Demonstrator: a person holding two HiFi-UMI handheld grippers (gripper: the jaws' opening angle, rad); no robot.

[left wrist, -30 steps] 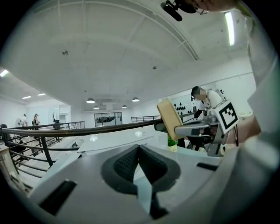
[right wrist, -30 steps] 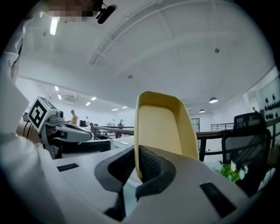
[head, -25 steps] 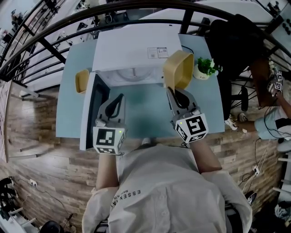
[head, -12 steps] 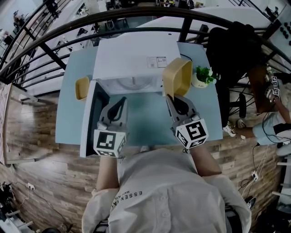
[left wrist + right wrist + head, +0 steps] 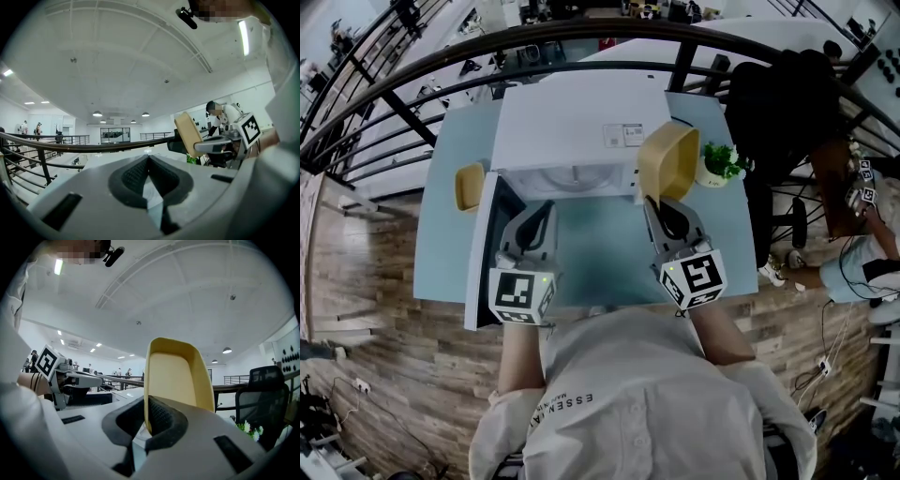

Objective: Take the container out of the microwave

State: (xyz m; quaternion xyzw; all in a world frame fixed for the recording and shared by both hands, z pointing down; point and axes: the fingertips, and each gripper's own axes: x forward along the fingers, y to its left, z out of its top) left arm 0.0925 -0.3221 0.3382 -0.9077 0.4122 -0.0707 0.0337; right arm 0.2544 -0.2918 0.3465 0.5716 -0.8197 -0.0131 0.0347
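Table (image 5: 600, 248) carries microwave (image 5: 577, 117), door open, cavity looks empty. Container (image 5: 667, 161) hangs tilted just right of the opening, barely shifted over the last second (extraction looks done, set-down remains). Right gripper (image 5: 659, 199) fingers (image 5: 161, 420) clamped on its rim. Left gripper (image 5: 544, 208) fingers closed together, holding nothing.

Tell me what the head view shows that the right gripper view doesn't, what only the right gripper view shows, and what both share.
Head view only: the open microwave door, the empty cavity, the blue table and a second yellow dish left of the microwave.
Right gripper view only: the close look at the right gripper, its pads closed on the edge of the yellow container.
Both: that container, tipped on its side, the left gripper and the potted plant.
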